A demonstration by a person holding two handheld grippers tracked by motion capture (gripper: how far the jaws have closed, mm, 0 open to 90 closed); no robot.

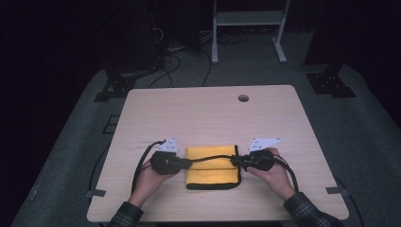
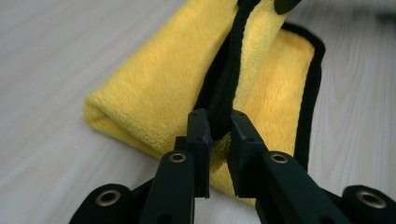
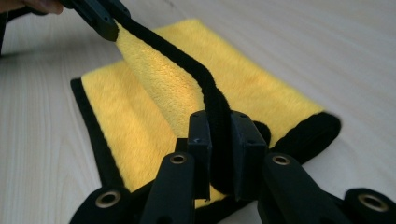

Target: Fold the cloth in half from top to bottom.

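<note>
A yellow cloth (image 1: 211, 168) with a black hem lies folded on the wooden table (image 1: 208, 113), near its front edge. My left gripper (image 1: 189, 164) is shut on the cloth's top layer at the left end, the black hem pinched between its jaws (image 2: 218, 126). At the right end my right gripper (image 1: 234, 161) is shut on the same hem (image 3: 219, 135). The hem runs taut between the two grippers, lifted off the layers beneath. In the right gripper view the left gripper (image 3: 106, 24) shows at the top left, clamped on the hem.
A round cable hole (image 1: 243, 98) sits in the table near its far edge. Beyond the table stand a white frame (image 1: 248, 28) and dark stands on grey floor. Cables trail from both grippers over the table's front.
</note>
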